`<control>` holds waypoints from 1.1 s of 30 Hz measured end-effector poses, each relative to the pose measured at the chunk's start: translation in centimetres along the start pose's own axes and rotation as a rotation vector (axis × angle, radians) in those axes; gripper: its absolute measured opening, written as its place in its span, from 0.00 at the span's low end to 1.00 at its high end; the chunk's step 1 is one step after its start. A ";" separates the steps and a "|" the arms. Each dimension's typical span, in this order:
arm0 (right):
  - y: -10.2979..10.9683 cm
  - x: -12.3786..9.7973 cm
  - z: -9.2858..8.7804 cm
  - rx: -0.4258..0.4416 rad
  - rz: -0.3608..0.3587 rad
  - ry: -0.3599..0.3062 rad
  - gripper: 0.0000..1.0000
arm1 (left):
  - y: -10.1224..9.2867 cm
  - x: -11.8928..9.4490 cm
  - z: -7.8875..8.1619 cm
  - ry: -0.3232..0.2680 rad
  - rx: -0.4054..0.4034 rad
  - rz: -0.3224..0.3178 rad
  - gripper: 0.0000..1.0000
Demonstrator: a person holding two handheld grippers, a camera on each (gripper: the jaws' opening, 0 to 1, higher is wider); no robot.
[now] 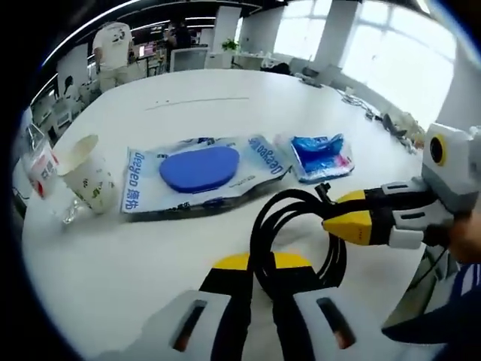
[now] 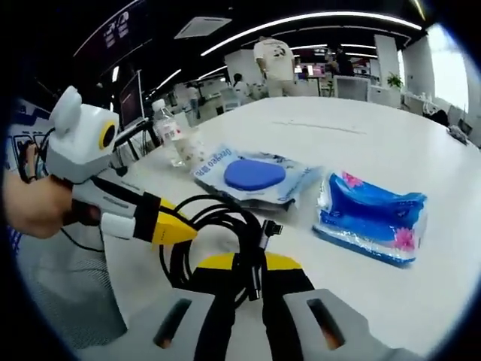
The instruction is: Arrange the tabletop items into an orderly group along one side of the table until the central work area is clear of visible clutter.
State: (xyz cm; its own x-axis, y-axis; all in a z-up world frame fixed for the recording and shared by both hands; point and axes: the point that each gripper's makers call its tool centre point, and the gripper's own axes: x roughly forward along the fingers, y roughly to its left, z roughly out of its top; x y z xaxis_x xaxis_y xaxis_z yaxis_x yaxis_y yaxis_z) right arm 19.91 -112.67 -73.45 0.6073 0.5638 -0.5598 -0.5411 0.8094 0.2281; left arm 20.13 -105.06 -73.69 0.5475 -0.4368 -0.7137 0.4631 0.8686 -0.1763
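A coiled black cable [image 1: 297, 241] lies glossy and rubbery on the smooth white round table [image 1: 225, 105], near the edge closest to the person. In the left gripper view, the left gripper [image 1: 259, 297] is seen with yellow-tipped black jaws pinched together on a strand of the coil. The right gripper [image 1: 353, 214] enters from the right, its jaws closed to a yellow wedge at the loop's edge. In the right gripper view, the right gripper [image 2: 252, 289] is seen clamped on the cable [image 2: 214, 233] where strands bunch; a small connector plug [image 2: 270, 228] sticks up just beside it. The left gripper [image 2: 169, 226] reaches in from the left, held by a hand [image 2: 34, 207].

Beyond the coil, a flat crinkly plastic bag [image 1: 199, 177] with blue print holds a rounded blue pad [image 1: 199, 167]. Just beside it lies a soft blue tissue pack [image 1: 322, 156] with shiny wrap. A paper cup [image 1: 89, 174] is tilted at the table's far-left edge, touching what may be a clear bottle [image 1: 41, 171]; blur there makes that uncertain.
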 end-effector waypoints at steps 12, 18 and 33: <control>-2.6 -4.3 -0.6 0.092 -0.056 -0.025 0.08 | -4.7 1.0 1.4 0.018 0.071 -0.069 0.08; -4.9 -6.5 -1.5 0.141 -0.113 -0.047 0.08 | -7.5 2.5 2.4 0.043 0.143 -0.114 0.08; -6.4 -4.5 -3.4 0.110 -0.111 -0.012 0.09 | -7.2 5.2 1.2 0.146 0.222 -0.065 0.09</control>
State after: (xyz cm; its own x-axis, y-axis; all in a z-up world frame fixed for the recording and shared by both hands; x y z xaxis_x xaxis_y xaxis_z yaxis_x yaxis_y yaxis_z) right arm 18.65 -120.94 -75.15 0.6670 0.4709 -0.5773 -0.4035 0.8798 0.2515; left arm 20.48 -113.82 -75.31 0.4127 -0.4375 -0.7990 0.6445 0.7601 -0.0833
